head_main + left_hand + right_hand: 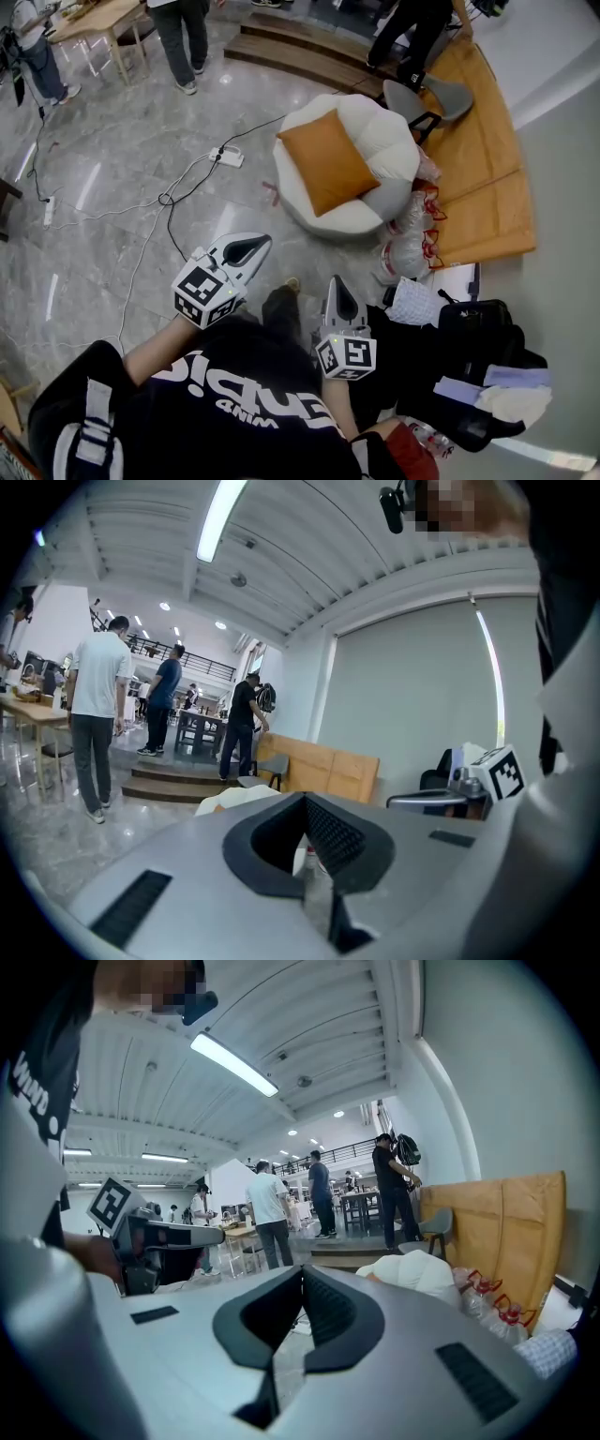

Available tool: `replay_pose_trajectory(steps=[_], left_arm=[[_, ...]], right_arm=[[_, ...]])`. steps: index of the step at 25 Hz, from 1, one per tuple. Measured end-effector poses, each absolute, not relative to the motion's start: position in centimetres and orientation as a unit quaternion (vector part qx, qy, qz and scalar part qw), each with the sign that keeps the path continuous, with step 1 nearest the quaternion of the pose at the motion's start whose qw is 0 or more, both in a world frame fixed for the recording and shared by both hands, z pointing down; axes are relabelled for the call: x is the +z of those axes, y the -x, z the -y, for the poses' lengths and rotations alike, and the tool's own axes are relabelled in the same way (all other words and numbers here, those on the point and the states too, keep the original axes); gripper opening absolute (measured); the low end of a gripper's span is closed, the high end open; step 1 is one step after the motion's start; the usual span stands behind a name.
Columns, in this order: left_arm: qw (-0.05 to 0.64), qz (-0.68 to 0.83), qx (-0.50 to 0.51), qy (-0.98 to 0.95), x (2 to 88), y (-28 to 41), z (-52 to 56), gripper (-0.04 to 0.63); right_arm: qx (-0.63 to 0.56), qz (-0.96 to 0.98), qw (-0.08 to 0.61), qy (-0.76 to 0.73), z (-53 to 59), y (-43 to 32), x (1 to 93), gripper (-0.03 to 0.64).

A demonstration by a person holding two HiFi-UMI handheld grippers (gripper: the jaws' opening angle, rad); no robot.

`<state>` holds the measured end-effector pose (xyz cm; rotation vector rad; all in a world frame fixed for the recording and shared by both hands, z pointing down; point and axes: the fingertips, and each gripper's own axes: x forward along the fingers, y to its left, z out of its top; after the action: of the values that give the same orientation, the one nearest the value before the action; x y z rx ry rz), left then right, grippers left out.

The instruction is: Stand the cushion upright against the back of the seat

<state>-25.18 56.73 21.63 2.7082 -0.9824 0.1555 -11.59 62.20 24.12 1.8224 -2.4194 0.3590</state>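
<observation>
An orange square cushion (326, 160) lies tilted on the round white seat (377, 127), resting partly against its puffy back. My left gripper (261, 242) is shut and empty, held above the floor well short of the seat. My right gripper (338, 284) is also shut and empty, closer to my body. In the left gripper view the white seat (230, 799) peeks just over the shut jaws. From the right gripper view, the white seat (417, 1271) sits past the jaws at right; the cushion barely shows there.
A white power strip (226, 157) and cables (155, 211) run across the grey marble floor. Bagged bottles (409, 251) sit beside the seat, with a wooden bench (483, 169) and grey chair (427, 100) behind. Bags and clothes (473, 361) lie at right. People stand by the steps (300, 56).
</observation>
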Motion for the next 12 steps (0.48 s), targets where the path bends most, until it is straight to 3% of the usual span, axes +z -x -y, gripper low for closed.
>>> replay_pose_trajectory(steps=[12], left_arm=[[0.139, 0.337, 0.057, -0.929, 22.1, 23.2, -52.8, 0.008]], right_arm=[[0.126, 0.793, 0.041, -0.595, -58.4, 9.5, 24.6, 0.021]])
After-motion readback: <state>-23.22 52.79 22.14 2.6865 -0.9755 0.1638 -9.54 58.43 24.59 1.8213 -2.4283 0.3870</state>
